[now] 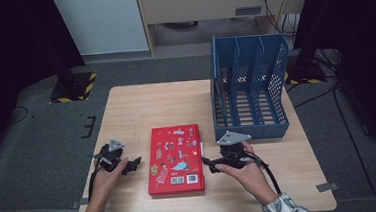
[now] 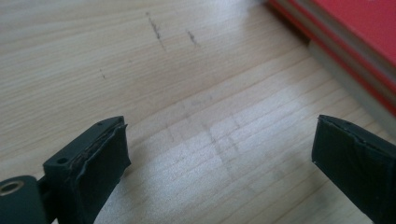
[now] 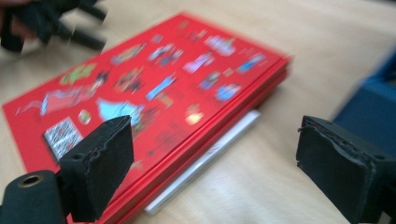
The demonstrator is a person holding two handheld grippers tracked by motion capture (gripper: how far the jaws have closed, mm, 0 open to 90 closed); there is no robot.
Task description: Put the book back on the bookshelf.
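Observation:
A red book point(image 1: 175, 159) with cartoon stickers and a barcode lies flat on the wooden table point(image 1: 141, 104), near the front. Something thin and white point(image 3: 205, 158) pokes out from under its right edge. My left gripper point(image 1: 136, 162) rests low just left of the book, jaws open over bare wood point(image 2: 219, 158), with the book's edge point(image 2: 355, 28) off to the upper right. My right gripper point(image 1: 207, 164) sits just right of the book, pointing at it. Its jaws point(image 3: 215, 163) are open, one pad over the book's near corner point(image 3: 149, 88), nothing gripped.
A blue perforated file rack point(image 1: 250, 89) with several upright slots stands at the table's back right, close behind my right hand; its blue side point(image 3: 369, 112) shows blurred. The left gripper point(image 3: 51, 23) appears beyond the book. Grey carpet surrounds the table.

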